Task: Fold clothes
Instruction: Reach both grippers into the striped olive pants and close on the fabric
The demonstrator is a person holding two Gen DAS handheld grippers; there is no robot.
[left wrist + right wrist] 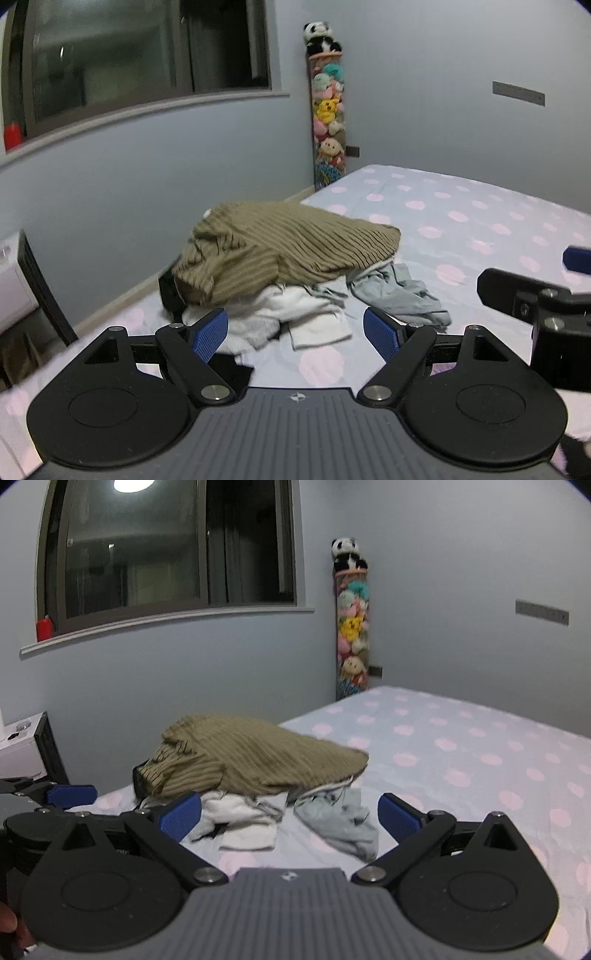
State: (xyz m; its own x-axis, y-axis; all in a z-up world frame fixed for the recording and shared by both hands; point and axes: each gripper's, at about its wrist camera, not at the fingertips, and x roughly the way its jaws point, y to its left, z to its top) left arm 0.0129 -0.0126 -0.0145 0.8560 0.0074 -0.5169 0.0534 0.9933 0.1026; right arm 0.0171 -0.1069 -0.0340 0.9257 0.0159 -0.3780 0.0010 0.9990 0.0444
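Here the bed (pixel 480 221), in a pale sheet dotted with pink, fills the right and lower part of both views, its far corner running toward 1 o'clock. On it, near its left edge, sits the pile of clothes (pixel 295 266), unfolded. An olive striped garment (pixel 280 243) drapes over the top; a white garment (pixel 317 321) spills out beneath it toward 6 o'clock, and a grey garment (pixel 402 295) trails off at 4 o'clock. A dark piece shows at the pile's 8 o'clock side.

In the room's corner, at 12 o'clock from the pile, stands a tall column of soft toys (pixel 328 122) with a panda toy (pixel 321 37) on top.

The left tool (pixel 295 334) hovers just short of the pile, its blue pads spread wide with nothing between them. The right tool (pixel 290 818) is likewise spread wide and empty, pointed at the white and grey garments; it sits at 3 o'clock of the left one.
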